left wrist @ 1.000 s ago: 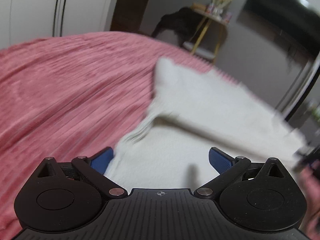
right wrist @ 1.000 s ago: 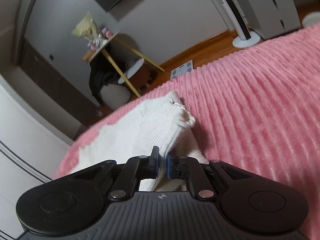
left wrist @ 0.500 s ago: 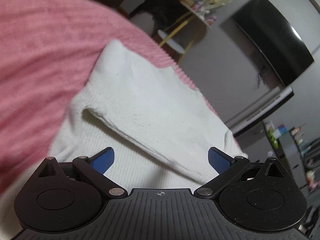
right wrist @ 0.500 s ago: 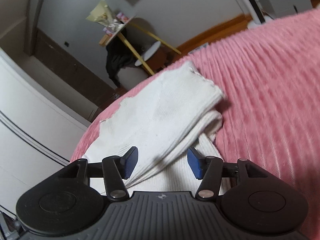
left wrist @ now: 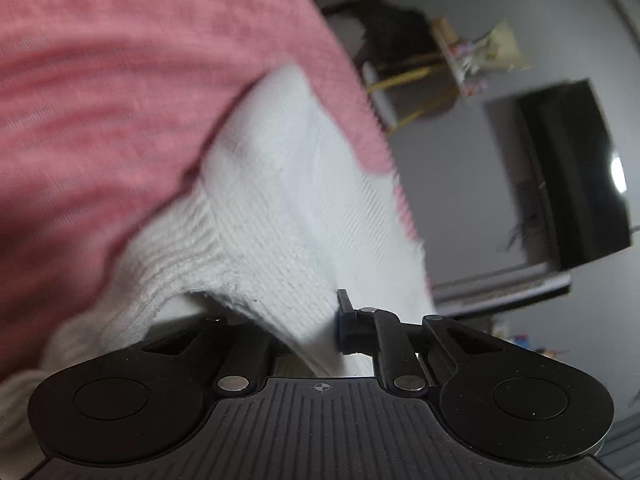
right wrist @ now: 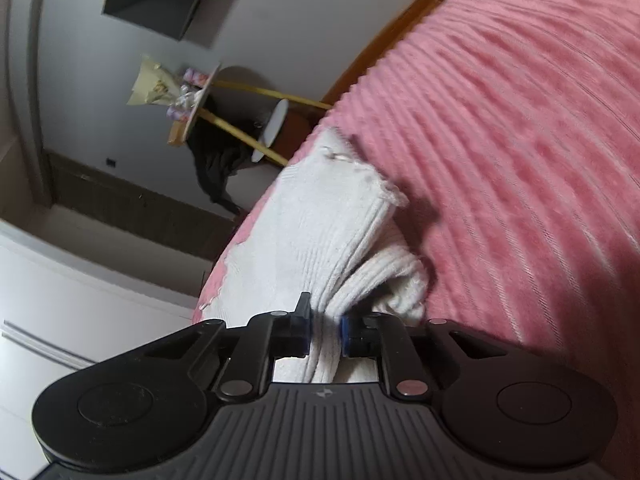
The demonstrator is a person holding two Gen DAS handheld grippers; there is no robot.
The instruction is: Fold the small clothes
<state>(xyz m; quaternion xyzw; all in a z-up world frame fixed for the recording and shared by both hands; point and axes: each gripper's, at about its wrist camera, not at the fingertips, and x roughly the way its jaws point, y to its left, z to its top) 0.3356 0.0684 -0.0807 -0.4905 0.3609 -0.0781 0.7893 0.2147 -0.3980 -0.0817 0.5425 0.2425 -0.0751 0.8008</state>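
Jaws of both the left gripper [left wrist: 316, 320] and right gripper [right wrist: 323, 330] closing on the white garment [right wrist: 320, 232], gripping its near edge; next, probably a level lift toward the far edge

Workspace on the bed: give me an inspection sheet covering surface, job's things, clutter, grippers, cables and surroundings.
Surface: pink ribbed blanket covering the bed.
Job's things: white knit garment, partly folded over itself, lying near the blanket's edge.
Clutter: nothing seen on the blanket.
Grippers: left gripper closing, garment fabric bunched between its fingers; right gripper closing, a fold of the garment between its blue pads.
Cables: nothing seen.
Surroundings: side table with yellow legs and small items on top, dark clothing hanging under it, dark screen on the grey wall, wooden floor.
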